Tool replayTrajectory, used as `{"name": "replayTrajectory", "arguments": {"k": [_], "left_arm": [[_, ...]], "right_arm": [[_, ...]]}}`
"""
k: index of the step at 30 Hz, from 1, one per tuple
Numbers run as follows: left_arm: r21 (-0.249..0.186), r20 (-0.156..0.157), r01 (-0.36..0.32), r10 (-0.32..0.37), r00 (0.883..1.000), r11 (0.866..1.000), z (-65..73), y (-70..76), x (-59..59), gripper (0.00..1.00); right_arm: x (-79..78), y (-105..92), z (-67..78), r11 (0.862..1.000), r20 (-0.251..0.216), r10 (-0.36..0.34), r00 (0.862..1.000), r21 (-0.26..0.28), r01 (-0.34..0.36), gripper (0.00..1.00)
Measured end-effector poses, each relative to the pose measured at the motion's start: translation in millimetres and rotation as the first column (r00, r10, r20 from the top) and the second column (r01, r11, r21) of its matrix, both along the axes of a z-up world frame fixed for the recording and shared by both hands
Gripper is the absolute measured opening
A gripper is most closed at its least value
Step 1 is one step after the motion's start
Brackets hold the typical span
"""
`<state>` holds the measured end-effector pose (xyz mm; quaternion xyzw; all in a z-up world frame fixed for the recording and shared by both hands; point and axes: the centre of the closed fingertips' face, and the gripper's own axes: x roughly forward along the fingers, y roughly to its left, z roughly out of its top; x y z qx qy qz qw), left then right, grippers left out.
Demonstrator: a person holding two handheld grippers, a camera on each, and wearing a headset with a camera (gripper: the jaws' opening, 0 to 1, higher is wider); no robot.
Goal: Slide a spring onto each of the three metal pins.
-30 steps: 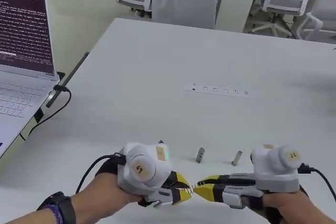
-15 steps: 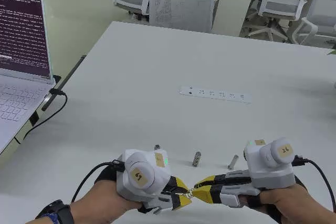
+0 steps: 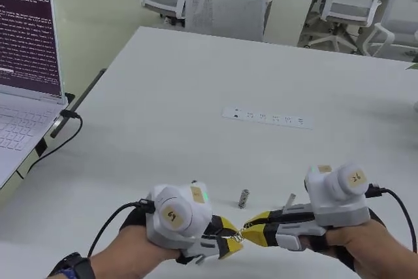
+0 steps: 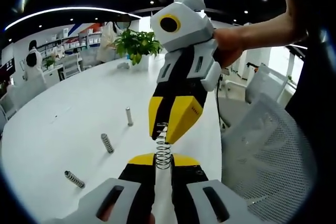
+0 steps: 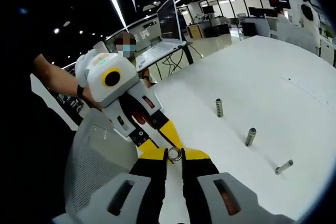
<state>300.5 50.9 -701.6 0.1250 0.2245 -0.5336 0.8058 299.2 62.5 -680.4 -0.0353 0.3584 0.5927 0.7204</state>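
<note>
Low in front of me my left gripper (image 3: 232,238) and right gripper (image 3: 252,233) meet tip to tip above the white table (image 3: 196,76). A thin steel spring (image 3: 240,234) bridges them. In the left gripper view the spring (image 4: 163,149) rises from my shut jaws (image 4: 163,161) into the right gripper's yellow tips (image 4: 169,128). In the right gripper view its end (image 5: 175,153) shows as a ring between the tips. I cannot tell if a pin sits inside it. On the table are a spring-wrapped pin (image 3: 243,198), a bare pin (image 3: 289,199) and a further piece (image 3: 194,182).
A white power strip (image 3: 266,117) lies across the middle of the table. An open laptop (image 3: 26,37) stands at the left edge with a black cable (image 3: 59,140) trailing from it. Office chairs (image 3: 225,11) stand beyond the far edge.
Both grippers stay tip to tip with the spring between them; the right one has lifted slightly. The rest of the shift comes from the head camera moving.
</note>
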Motion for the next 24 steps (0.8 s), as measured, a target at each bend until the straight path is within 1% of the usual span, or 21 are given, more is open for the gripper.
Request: {"name": "replayTrajectory", "arguments": {"k": [1, 5, 11, 14, 15, 17, 20, 22, 24], "left_arm": [[-0.007, -0.012, -0.001, 0.001, 1.000, 1.000, -0.1, -0.9, -0.3, 0.02], [-0.024, -0.017, 0.001, -0.001, 1.000, 1.000, 3.2, -3.5, -0.3, 0.02], [-0.045, -0.002, 0.017, -0.017, 1.000, 0.999, 10.1, -8.1, -1.5, 0.02], [-0.060, 0.001, 0.022, -0.022, 1.000, 0.998, 14.6, -10.8, -2.7, 0.02], [-0.066, 0.003, 0.023, -0.023, 1.000, 0.998, 16.3, -11.4, -3.2, 0.02], [-0.070, 0.005, 0.028, -0.027, 1.000, 0.997, 17.9, -12.4, -4.0, 0.02], [-0.077, 0.008, 0.034, -0.033, 0.999, 0.996, 20.1, -14.3, -5.3, 0.02], [-0.088, 0.011, 0.036, -0.035, 0.999, 0.995, 23.1, -16.4, -5.7, 0.02], [-0.093, 0.016, 0.038, -0.036, 0.999, 0.995, 25.9, -17.6, -6.1, 0.02]], "right_arm": [[0.1, -0.3, 0.4, 1.000, 0.001, -0.001, 1.000, -0.001, 0.001, 0.08], [-1.1, -1.7, 5.2, 1.000, 0.006, 0.007, 1.000, 0.001, -0.007, 0.08], [-2.3, -5.9, 11.7, 0.998, 0.029, 0.062, 0.998, -0.022, -0.062, 0.09], [-3.1, -7.1, 15.4, 0.995, 0.040, 0.094, 0.995, -0.043, -0.093, 0.09], [-3.9, -8.2, 16.5, 0.992, 0.050, 0.119, 0.992, -0.057, -0.116, 0.09], [-5.1, -9.1, 18.0, 0.987, 0.058, 0.146, 0.988, -0.075, -0.141, 0.09], [-7.4, -10.7, 19.4, 0.975, 0.075, 0.199, 0.977, -0.115, -0.190, 0.10], [-8.9, -14.2, 18.3, 0.956, 0.094, 0.256, 0.962, -0.171, -0.238, 0.11], [-9.5, -15.0, 18.8, 0.948, 0.101, 0.277, 0.956, -0.192, -0.254, 0.12]]}}
